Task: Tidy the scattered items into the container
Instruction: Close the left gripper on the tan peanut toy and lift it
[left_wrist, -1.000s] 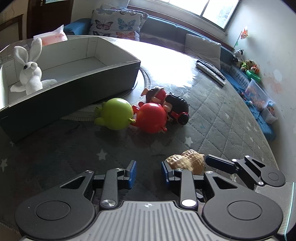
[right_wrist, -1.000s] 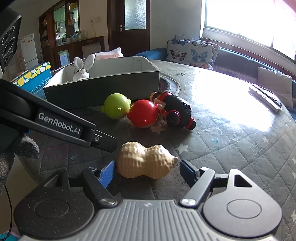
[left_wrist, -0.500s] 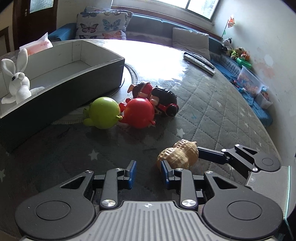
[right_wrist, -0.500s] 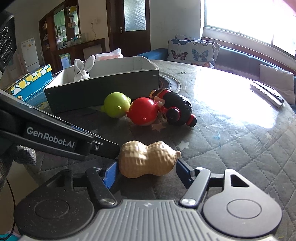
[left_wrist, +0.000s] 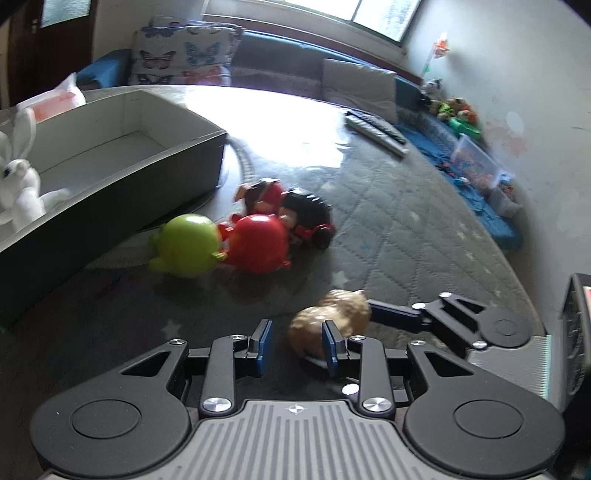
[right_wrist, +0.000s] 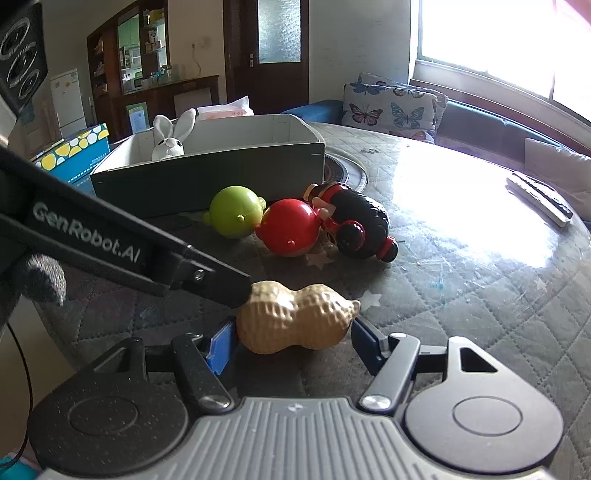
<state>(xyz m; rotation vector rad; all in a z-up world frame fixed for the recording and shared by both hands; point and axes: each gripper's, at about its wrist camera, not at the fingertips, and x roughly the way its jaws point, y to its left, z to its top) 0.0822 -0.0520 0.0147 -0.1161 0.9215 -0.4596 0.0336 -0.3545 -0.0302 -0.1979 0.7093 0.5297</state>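
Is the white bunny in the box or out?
In: the white bunny sits inside the box, head above its wall.

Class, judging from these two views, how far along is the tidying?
Done: only the rabbit sits in the box. In hand: the right tool brackets the peanut, jaws not visibly clamped. Left: green toy, red toy and black figure lie on the table.

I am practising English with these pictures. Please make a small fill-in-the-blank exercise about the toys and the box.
1. The white rabbit sits inside the ____.
2. The right tool has its fingers on either side of the toy ____.
3. The green ball toy touches the ____ ball toy.
4. Between the fingers of the left tool there is ____.

Missing words: box; peanut; red; nothing
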